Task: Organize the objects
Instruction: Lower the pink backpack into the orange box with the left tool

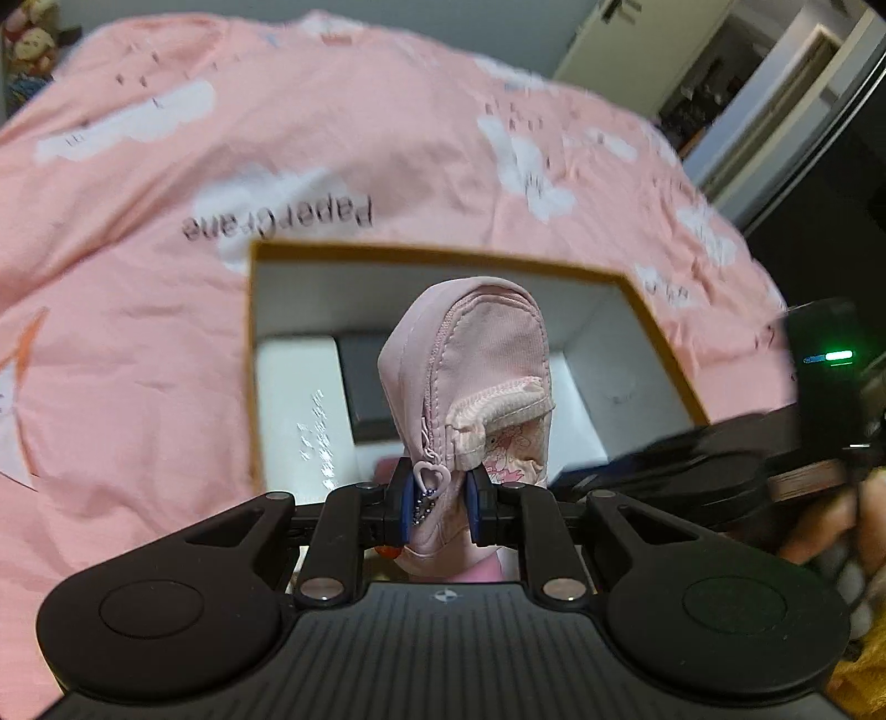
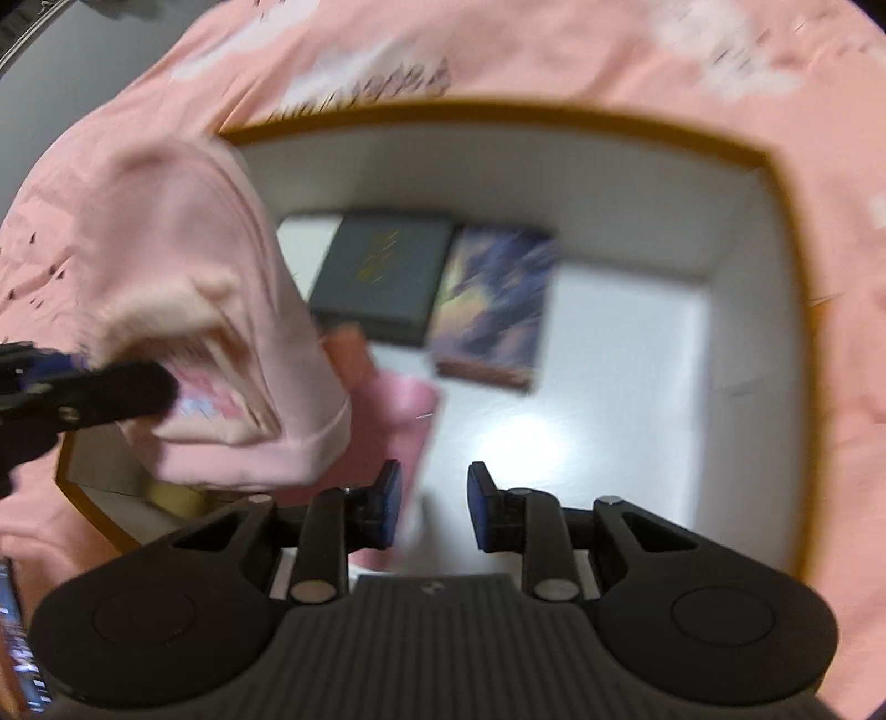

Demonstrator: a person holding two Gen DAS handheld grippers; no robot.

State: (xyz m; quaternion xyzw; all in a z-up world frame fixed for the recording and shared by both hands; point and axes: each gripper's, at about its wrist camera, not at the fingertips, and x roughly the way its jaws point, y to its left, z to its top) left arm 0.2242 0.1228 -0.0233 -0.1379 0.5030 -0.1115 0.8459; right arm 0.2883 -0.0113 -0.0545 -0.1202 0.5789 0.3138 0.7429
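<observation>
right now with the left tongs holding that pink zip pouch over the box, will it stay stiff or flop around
Probably floppy: the pink pouch is soft fabric, pinched thin between the left tongs yet bulging above. It looks light, so it likely won't slip. Its heart zip pull dangles and may swing or snag the box rim.

A pink cotton bedspread printed with white clouds and dark lettering (image 1: 343, 138) is spread beneath and ahead of the gripper, filling most of both views. Far ahead to the upper right, a pale open doorway (image 1: 736, 72) and a dark glossy cabinet front (image 1: 830, 183) are seen. A grey wall (image 1: 454, 22) is glimpsed beyond the bedspread.
</observation>
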